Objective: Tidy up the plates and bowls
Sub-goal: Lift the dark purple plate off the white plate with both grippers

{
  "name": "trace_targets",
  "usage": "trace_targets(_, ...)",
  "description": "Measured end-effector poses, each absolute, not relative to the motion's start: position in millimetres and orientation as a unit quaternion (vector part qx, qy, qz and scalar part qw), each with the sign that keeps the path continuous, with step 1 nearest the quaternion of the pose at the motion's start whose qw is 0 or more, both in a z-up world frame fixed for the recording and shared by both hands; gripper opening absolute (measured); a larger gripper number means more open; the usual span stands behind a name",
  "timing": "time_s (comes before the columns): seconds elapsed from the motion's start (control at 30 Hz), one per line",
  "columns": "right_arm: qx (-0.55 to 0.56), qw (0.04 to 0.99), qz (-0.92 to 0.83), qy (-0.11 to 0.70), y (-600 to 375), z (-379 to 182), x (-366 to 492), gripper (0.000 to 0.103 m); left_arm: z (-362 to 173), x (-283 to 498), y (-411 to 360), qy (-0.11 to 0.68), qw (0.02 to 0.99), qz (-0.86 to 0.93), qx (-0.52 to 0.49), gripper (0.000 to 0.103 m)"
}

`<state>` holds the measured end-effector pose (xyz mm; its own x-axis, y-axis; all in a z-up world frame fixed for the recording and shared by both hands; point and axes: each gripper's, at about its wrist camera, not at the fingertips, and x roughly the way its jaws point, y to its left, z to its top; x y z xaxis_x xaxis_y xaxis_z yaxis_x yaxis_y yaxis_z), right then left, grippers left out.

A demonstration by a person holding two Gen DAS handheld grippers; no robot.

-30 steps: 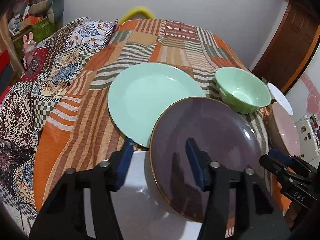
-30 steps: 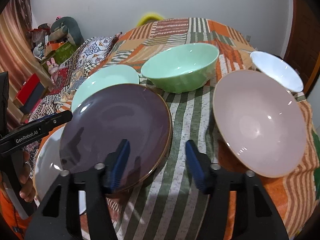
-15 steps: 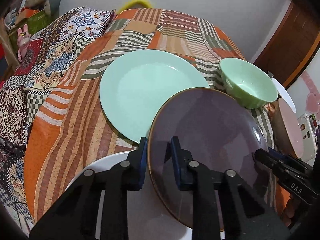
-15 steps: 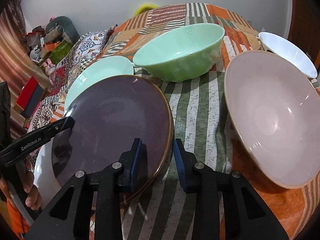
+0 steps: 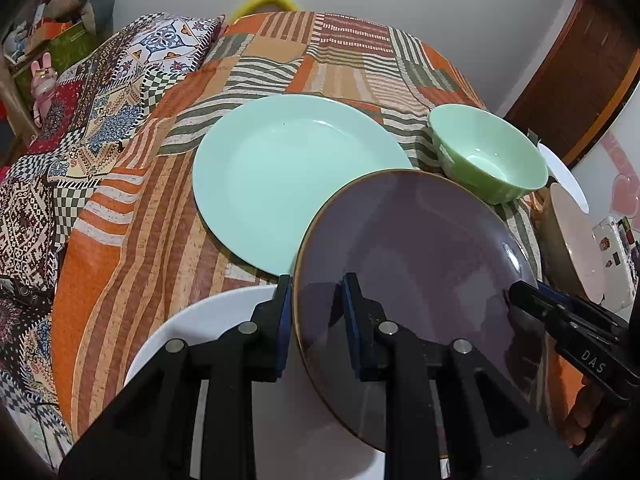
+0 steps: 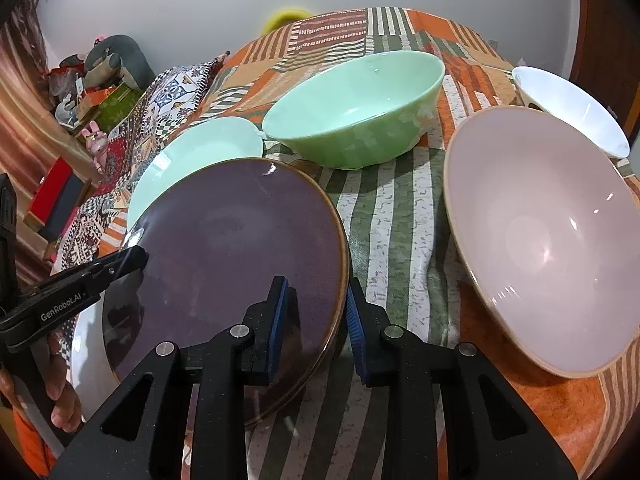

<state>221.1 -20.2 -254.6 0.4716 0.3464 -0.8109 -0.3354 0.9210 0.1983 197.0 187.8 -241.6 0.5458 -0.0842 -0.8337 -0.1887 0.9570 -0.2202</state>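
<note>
Purple plate (image 5: 408,248), lower centre, pinched at opposite rims by left gripper (image 5: 316,312) and closing right gripper (image 6: 316,312); to be lifted level, evenly.

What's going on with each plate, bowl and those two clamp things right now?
Purple plate: tilted, its rim between both grippers' pads, overlapping the white plate.
White plate: flat, partly under the purple plate.
Mint plate: flat, empty.
Green bowl: upright, empty.
Pink bowl: tilted, empty.
White bowl: upright, empty.
Left gripper: shut on the rim.
Right gripper: closing on the opposite rim.
</note>
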Motion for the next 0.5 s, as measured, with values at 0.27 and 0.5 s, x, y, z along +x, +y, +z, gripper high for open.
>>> trace_targets(0.27, 0.003, 0.866, 0.2, 0.459, -21.5, -238.1, 209.2, 0.026, -223.4, 181.5, 182.5, 0.461, 0.874, 0.03, -0.15, 0.023)
trace_targets(0.5, 0.01, 0.873, 0.204, 0.443, -36.6, -220.3, 192.9, 0.026, -204.4, 159.3, 171.2, 0.449, 0.88, 0.019, -0.15, 0.023)
